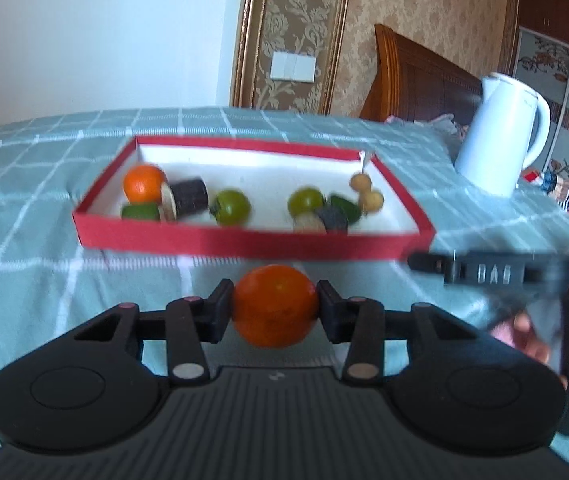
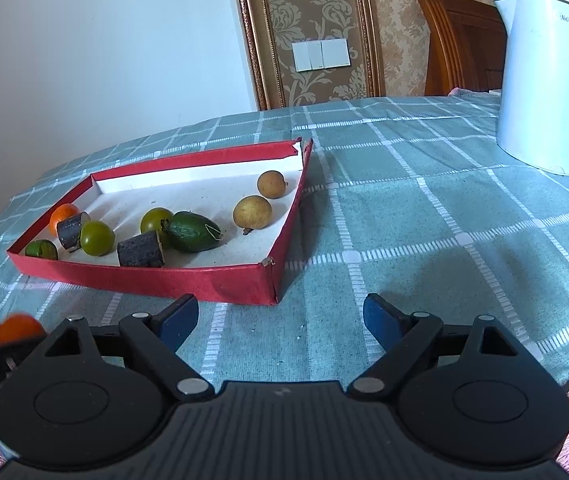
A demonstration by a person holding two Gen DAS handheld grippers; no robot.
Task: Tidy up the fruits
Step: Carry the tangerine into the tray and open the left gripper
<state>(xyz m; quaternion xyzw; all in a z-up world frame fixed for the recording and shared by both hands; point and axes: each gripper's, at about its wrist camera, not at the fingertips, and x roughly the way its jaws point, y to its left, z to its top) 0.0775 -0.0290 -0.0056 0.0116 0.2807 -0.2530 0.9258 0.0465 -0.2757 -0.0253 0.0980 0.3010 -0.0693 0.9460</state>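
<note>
Here, left gripper (image 1: 275,307) squeezed tight on an orange (image 1: 274,305), likely for carrying to the red box (image 1: 244,243) just ahead, where other fruit already sits. Right gripper (image 2: 281,322) wide apart, nothing inside, probably waiting near the box corner. Underneath, a bench with a green checked cloth (image 2: 424,216). Farther off to the right, a white kettle (image 2: 544,92); behind, patterned wallpaper.

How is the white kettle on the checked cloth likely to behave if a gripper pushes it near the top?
The kettle stands tall on a narrower footprint, so it may tip rather than slide. Its smooth, glossy wall looks slippery. The soft cloth could bunch underneath.
</note>
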